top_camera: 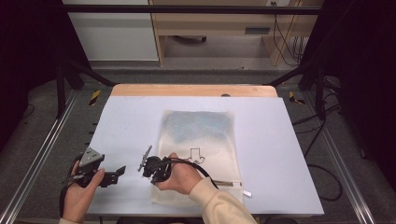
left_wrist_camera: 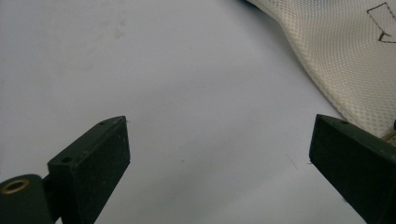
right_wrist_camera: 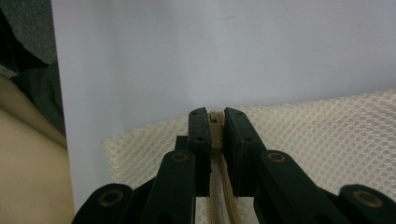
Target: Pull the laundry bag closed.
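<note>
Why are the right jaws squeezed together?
Shut: the right gripper pinches the mesh bag's zipper edge between its jaws.

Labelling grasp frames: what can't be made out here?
- Zipper pull: right gripper view, covered by the right hand-held gripper, shut on the mesh bag's zipper band.
- Bag contents: high view, a bluish blur behind the mesh.
- Bag's near left corner: high view, under the right hand.
- Bag print: left gripper view, cut by the edge.

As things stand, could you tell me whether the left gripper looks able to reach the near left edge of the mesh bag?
Probably yes. The left gripper stands open over bare table mat, and the mesh bag lies just ahead with nothing between. The right gripper, shut on the bag's zipper, sits close by and may crowd it.
</note>
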Demonstrator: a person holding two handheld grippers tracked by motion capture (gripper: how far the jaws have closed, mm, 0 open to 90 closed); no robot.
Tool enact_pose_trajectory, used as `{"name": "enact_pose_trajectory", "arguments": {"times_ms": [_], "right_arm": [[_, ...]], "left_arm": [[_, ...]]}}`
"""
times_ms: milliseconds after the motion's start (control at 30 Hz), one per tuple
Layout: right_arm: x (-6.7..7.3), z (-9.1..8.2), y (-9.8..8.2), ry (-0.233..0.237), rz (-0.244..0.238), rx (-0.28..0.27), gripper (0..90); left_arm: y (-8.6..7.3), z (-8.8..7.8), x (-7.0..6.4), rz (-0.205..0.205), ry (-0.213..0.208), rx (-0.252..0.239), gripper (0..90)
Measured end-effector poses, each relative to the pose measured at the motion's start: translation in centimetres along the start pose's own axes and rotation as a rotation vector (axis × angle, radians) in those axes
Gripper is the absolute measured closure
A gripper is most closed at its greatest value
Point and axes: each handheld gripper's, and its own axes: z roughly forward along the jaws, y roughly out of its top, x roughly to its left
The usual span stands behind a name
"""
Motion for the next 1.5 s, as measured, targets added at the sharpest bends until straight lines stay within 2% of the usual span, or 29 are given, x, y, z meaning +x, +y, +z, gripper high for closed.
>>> {"name": "enact_pose_trajectory", "arguments": {"times_ms": [100,267,400,467,500,533,567,633,667,767,833,900,1067,1167,1267,1333,1433,1500], "right_arm": [[0.0,-0.4,0.0,0.006,-0.006,-0.009,81.5],[0.3,-2.4,0.3,0.008,-0.036,-0.034,81.7],[0.2,-3.6,0.4,0.003,-0.045,-0.059,81.7],[0.1,-3.9,0.3,0.001,-0.045,-0.072,81.7],[0.1,-4.0,0.2,0.001,-0.044,-0.076,81.7],[0.1,-4.0,0.2,0.001,-0.044,-0.076,81.7],[0.1,-4.1,0.1,-0.001,-0.049,-0.08,81.7],[0.2,-4.0,0.1,-0.006,-0.047,-0.084,81.7],[0.2,-4.0,0.1,-0.006,-0.047,-0.084,81.7],[0.1,-3.6,-0.2,0.006,-0.052,-0.077,81.7],[0.0,-3.5,-0.3,0.006,-0.046,-0.079,81.7],[-0.1,-3.6,-0.5,0.01,-0.038,-0.089,81.7],[-0.1,-3.9,-0.5,0.01,-0.03,-0.1,81.7],[-0.1,-3.9,-0.5,0.008,-0.03,-0.106,81.7],[-0.1,-3.8,-0.5,0.008,-0.037,-0.103,81.7],[-0.1,-3.8,-0.5,0.009,-0.037,-0.104,81.7],[-0.1,-4.0,-0.5,0.01,-0.027,-0.109,81.7],[-0.2,-4.1,-0.6,0.011,-0.032,-0.112,81.7]], "left_arm": [[0.0,-0.3,-0.1,0.0,-0.009,-0.004,5.2],[0.2,-1.0,-0.7,-0.019,-0.053,-0.047,5.6],[0.0,-1.5,-1.5,0.0,-0.078,-0.037,5.7],[-0.2,-1.7,-2.0,0.006,-0.1,-0.036,5.9],[-0.3,-1.8,-2.2,0.005,-0.126,-0.035,6.9],[-0.3,-1.8,-2.2,0.005,-0.126,-0.035,8.7],[-0.5,-1.9,-2.4,-0.003,-0.197,-0.039,9.0],[-0.4,-1.9,-3.0,0.022,-0.22,-0.025,9.8],[-0.4,-1.9,-3.0,0.022,-0.22,-0.025,9.8],[-0.2,-1.7,-4.2,0.017,-0.297,-0.031,12.0],[-0.3,-1.5,-4.5,0.018,-0.303,-0.029,12.1],[-0.3,-1.0,-5.1,0.039,-0.307,-0.009,12.3],[-0.4,-0.4,-5.7,0.038,-0.323,-0.01,12.3],[-0.4,0.2,-6.2,0.026,-0.354,-0.001,15.9],[-0.3,0.4,-6.4,0.019,-0.368,0.002,17.6],[-0.2,0.8,-6.9,0.007,-0.399,0.006,18.6],[-0.1,1.4,-7.6,0.016,-0.398,0.02,18.7],[0.1,1.9,-7.8,0.008,-0.403,0.024,18.8]]}}
